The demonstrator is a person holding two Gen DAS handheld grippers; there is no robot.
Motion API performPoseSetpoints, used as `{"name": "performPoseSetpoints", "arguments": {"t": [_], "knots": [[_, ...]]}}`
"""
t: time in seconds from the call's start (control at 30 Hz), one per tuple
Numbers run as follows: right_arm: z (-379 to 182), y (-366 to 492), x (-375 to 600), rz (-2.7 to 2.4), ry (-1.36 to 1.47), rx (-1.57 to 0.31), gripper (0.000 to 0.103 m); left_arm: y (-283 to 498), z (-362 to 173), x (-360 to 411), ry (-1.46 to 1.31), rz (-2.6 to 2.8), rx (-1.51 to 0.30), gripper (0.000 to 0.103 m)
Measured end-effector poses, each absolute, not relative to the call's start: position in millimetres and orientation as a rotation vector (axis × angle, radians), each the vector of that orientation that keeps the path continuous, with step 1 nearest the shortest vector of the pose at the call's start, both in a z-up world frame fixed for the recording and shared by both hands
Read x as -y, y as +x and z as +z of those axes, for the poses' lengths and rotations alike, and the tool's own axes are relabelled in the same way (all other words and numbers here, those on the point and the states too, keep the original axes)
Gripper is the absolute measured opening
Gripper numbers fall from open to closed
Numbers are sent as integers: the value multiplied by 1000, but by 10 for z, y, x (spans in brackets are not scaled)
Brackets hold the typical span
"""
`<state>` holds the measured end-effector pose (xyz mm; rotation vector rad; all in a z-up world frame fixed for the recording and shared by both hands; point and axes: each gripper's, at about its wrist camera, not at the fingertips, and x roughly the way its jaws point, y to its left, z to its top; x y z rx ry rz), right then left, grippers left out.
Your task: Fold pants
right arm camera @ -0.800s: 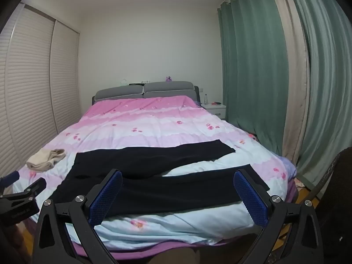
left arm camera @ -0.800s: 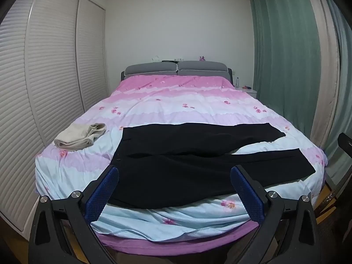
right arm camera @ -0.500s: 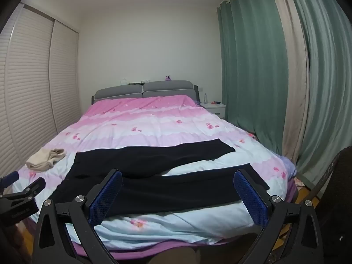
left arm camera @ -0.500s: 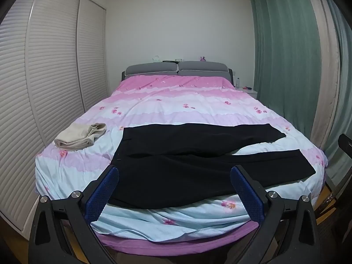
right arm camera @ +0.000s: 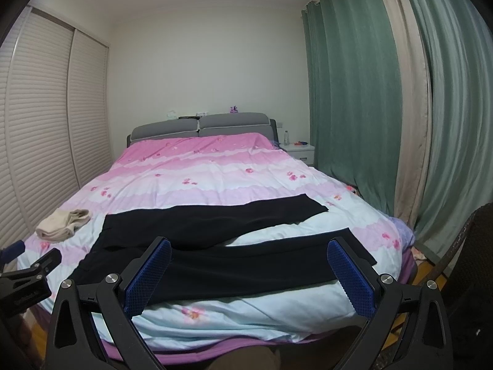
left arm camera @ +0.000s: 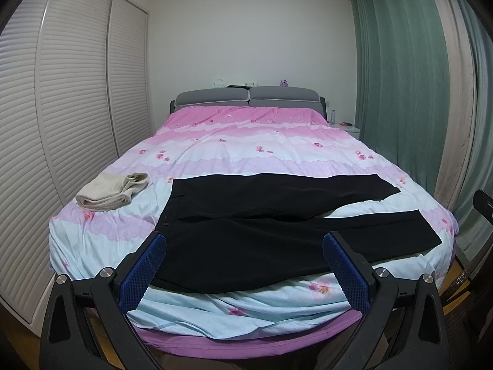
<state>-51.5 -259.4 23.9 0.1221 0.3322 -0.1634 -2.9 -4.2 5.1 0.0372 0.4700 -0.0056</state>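
Black pants (left arm camera: pixel 277 231) spread flat across the near end of the bed (left arm camera: pixel 246 148), filling the lower middle of the left wrist frame; waistband at left, both legs running toward the right edge and splitting apart there, with pale blue cover showing in the gap

Same pants (right arm camera: pixel 215 246) in the lower middle of the right wrist frame, upper leg ending at centre right, lower leg reaching the lower right

Left gripper (left arm camera: pixel 243 265) at the bottom of its frame, jaws spread as wide as they go, blue pads (left arm camera: pixel 144 274) well apart, nothing gripped, short of the bed's edge

Right gripper (right arm camera: pixel 249 271) at the bottom of its frame, likewise fully spread, blue pads (right arm camera: pixel 351 277) holding nothing

Folded beige garment (left arm camera: pixel 111 189) at centre left on the cover, just left of the waistband, not touching

Slatted wardrobe doors (left arm camera: pixel 77 108) along the left edge, green curtain (left arm camera: pixel 400 92) at right, grey headboard (left arm camera: pixel 246 98) at upper centre
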Motion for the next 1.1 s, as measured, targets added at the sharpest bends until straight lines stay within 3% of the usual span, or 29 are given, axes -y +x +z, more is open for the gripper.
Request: {"name": "performPoseSetpoints", "arguments": {"t": [1.1], "knots": [[189,-506,2676,-173,134,-346,102,64,-42,78,35,-5,-461,103]]}}
